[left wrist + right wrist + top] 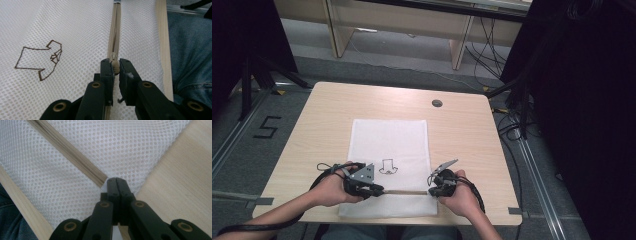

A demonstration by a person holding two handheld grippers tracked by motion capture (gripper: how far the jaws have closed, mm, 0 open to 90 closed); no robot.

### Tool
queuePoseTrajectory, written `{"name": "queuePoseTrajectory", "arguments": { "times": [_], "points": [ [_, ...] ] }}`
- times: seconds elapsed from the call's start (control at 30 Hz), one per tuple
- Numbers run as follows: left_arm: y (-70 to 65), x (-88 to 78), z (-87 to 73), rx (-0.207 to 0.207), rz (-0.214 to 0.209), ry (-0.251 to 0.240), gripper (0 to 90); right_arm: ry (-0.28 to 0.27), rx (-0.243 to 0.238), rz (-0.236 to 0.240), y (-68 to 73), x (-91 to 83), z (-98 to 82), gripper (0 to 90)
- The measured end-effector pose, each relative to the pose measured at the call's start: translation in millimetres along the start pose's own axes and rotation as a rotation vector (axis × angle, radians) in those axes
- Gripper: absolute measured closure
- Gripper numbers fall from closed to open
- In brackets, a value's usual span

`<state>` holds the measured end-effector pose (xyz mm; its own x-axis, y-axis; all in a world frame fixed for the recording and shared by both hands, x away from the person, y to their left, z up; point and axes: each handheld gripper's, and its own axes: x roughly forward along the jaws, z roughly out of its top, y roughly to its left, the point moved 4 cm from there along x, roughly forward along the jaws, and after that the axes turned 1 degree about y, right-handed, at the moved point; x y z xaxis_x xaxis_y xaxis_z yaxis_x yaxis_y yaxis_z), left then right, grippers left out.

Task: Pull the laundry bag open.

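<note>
Right hand-held gripper (116, 180), jaws pressed together on white mesh bag (75, 152) just beside beige zipper's (75, 155) end.

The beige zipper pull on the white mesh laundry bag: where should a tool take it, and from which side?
Grip the small beige zipper pull itself, coming in along the beige zipper line with one jaw on each side. It stands up from the flat white mesh laundry bag, so jaws can straddle it. The left tool grips it this way.
</note>
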<state>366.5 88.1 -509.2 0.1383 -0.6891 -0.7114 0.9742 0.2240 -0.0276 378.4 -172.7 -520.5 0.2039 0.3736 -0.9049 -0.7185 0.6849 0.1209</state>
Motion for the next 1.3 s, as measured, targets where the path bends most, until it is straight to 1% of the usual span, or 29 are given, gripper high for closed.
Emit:
{"name": "queuePoseTrajectory", "arguments": {
  "times": [0.03,0.07,0.1,0.13,0.17,0.2,0.27,0.3,0.33,0.43,0.47,0.57,0.63,0.67,0.7,0.73,0.8,0.83,0.93,0.97,1.03,1.07,1.1,1.13,1.17,1.2,1.23,1.3],
  "points": [
    [0.6,-0.3,-0.7,0.014,0.005,0.003,81.4,0.001,0.002,0.002,0.4,0.0,-0.1,90.0],
    [0.5,-0.5,-0.9,0.001,0.0,-0.001,81.4,0.0,0.0,0.001,0.2,0.0,0.0,90.0],
    [1.3,-0.9,-1.5,0.008,0.006,0.01,81.4,-0.001,-0.01,-0.002,-0.6,0.0,0.2,90.0],
    [1.4,-1.0,-1.8,0.006,0.005,0.001,81.4,-0.001,-0.011,-0.003,-0.8,0.0,0.2,90.0],
    [1.6,-1.4,-2.5,-0.001,0.007,0.001,81.4,0.001,0.004,0.003,0.7,0.0,-0.1,90.0],
    [2.1,-2.2,-3.4,0.003,0.008,0.005,81.4,-0.001,-0.011,-0.003,-0.7,0.0,0.2,90.0],
    [3.4,-4.5,-5.6,0.001,0.014,0.012,81.4,0.001,-0.013,-0.005,-0.9,-0.2,0.2,90.0],
    [5.3,-6.7,-7.3,0.011,0.015,0.026,81.4,0.001,-0.012,-0.007,-0.8,0.0,0.3,90.0],
    [4.8,-6.8,-8.1,-0.008,0.015,0.009,81.4,0.002,-0.012,-0.007,-0.8,0.0,0.3,90.0],
    [6.3,-10.3,-11.7,-0.016,0.019,0.007,81.4,0.002,-0.012,-0.007,-0.9,0.0,0.4,90.0],
    [6.5,-11.6,-12.7,-0.013,0.02,0.013,81.4,0.002,-0.012,-0.007,-0.8,0.0,0.4,90.0],
    [5.3,-12.1,-13.7,-0.03,0.015,0.001,81.4,0.0,-0.01,-0.009,-0.7,0.2,0.4,90.0],
    [5.1,-12.2,-13.9,-0.024,0.013,0.004,81.4,0.003,-0.01,-0.008,-0.6,0.0,0.3,90.0],
    [5.1,-12.3,-13.9,-0.025,0.013,0.001,81.4,-0.006,-0.014,-0.012,-0.9,0.6,0.5,90.0],
    [5.2,-12.2,-14.0,-0.027,0.011,-0.004,81.4,-0.001,-0.017,-0.011,-1.0,0.3,0.4,90.0],
    [5.4,-12.6,-14.6,-0.021,0.018,0.004,81.4,-0.004,-0.015,-0.012,-0.9,0.5,0.5,90.0],
    [5.8,-13.0,-14.9,-0.026,0.015,0.001,81.4,-0.001,-0.01,-0.009,-0.6,0.3,0.4,90.0],
    [5.9,-12.9,-15.0,-0.02,0.018,0.005,81.4,0.002,-0.011,-0.008,-0.8,0.0,0.4,90.0],
    [5.2,-12.4,-14.9,-0.025,0.015,0.001,81.4,-0.001,-0.01,-0.01,-0.6,0.3,0.3,90.0],
    [5.9,-12.5,-15.1,-0.02,0.004,0.004,81.4,-0.002,-0.01,-0.01,-0.5,0.4,0.3,90.0],
    [4.9,-12.5,-15.1,-0.022,0.012,-0.001,81.4,-0.004,-0.016,-0.012,-1.0,0.5,0.5,90.0],
    [4.8,-12.9,-15.5,-0.019,0.015,0.007,81.4,-0.005,-0.015,-0.012,-0.9,0.6,0.5,90.0],
    [6.1,-14.4,-16.4,-0.002,0.017,0.019,81.4,-0.004,-0.015,-0.012,-1.0,0.5,0.5,90.0],
    [6.0,-14.8,-16.8,-0.011,0.014,0.015,81.4,-0.002,-0.017,-0.011,-1.1,0.4,0.4,90.0],
    [6.2,-15.2,-17.5,-0.006,0.012,0.017,81.4,0.0,-0.018,-0.011,-1.1,0.3,0.4,90.0],
    [5.0,-14.4,-17.3,-0.031,0.006,-0.003,81.4,0.0,-0.018,-0.011,-1.1,0.3,0.5,90.0],
    [5.1,-14.7,-18.0,-0.023,0.015,0.004,81.4,0.0,-0.019,-0.01,-1.1,0.2,0.4,90.0],
    [5.3,-15.2,-18.6,-0.022,0.013,0.004,81.4,0.0,-0.019,-0.012,-1.1,0.3,0.4,90.0]
  ]
}}
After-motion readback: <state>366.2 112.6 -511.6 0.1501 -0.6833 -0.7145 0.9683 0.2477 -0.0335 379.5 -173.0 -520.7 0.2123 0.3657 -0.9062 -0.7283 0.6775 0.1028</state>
